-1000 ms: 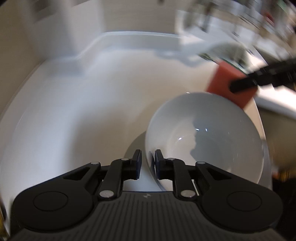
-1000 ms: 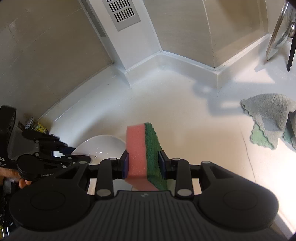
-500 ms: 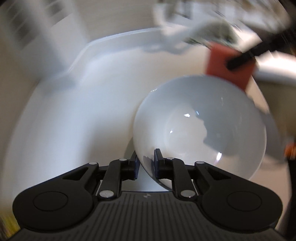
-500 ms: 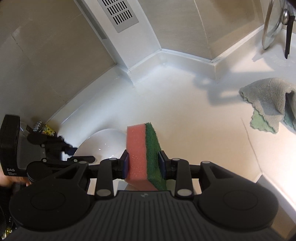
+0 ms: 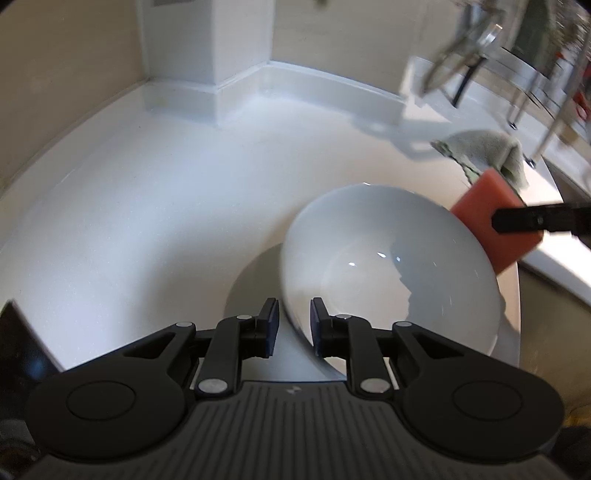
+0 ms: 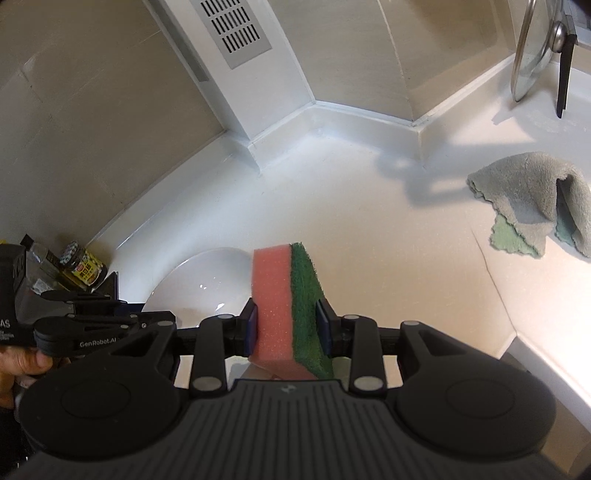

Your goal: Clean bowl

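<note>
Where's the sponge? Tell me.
The sponge sits clamped in the right gripper, just right of the white bowl, with the grey cloth farther right.

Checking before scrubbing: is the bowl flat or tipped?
Tipped: the bowl leans with its opening facing the camera, its rim between the left gripper jaws.

A white table (image 6: 388, 236) fills both views, bare and glossy, meeting beige wall panels at a raised white kerb. In the right wrist view a white pillar with a slotted metal vent (image 6: 236, 33) stands at 12 o'clock in the corner. A crumpled grey-green cloth (image 6: 532, 203) lies on the table at 3 o'clock, well apart from the pillar; the left wrist view shows the same cloth (image 5: 484, 147) at 2 o'clock. A glass pot lid (image 6: 535, 55) leans upright at 1 o'clock beside a dark handle. A small jar with a yellow label (image 6: 83, 267) stands at 9 o'clock, just beside a clear bottle.
</note>
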Demonstrator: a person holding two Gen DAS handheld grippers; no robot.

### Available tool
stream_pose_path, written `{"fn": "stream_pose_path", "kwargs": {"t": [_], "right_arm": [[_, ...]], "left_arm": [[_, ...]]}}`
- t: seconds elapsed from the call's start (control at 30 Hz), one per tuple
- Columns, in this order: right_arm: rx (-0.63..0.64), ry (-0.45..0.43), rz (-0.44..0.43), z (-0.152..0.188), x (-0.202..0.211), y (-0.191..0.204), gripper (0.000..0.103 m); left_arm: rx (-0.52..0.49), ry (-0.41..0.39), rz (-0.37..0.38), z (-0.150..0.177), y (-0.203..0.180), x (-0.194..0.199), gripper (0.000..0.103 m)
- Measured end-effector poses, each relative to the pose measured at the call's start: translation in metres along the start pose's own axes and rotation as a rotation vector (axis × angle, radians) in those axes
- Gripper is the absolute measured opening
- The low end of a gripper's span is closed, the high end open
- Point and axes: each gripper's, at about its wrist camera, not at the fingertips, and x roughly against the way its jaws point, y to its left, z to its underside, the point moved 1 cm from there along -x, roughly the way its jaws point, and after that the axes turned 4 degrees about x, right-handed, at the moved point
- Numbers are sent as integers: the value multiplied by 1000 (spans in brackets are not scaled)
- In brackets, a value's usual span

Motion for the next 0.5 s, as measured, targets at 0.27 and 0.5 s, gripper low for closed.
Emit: {"fn": "stream_pose_path", "kwargs": {"t": [0.27,0.5], "right_arm": [[-2,12,30,-8,-3,-2,28],[-29,5,33,-8,-3,-6,28]], "left_arm": [[-542,62,-29,-27,-27,-20,20],[-135,71,17,-37,2,-15,19]]}}
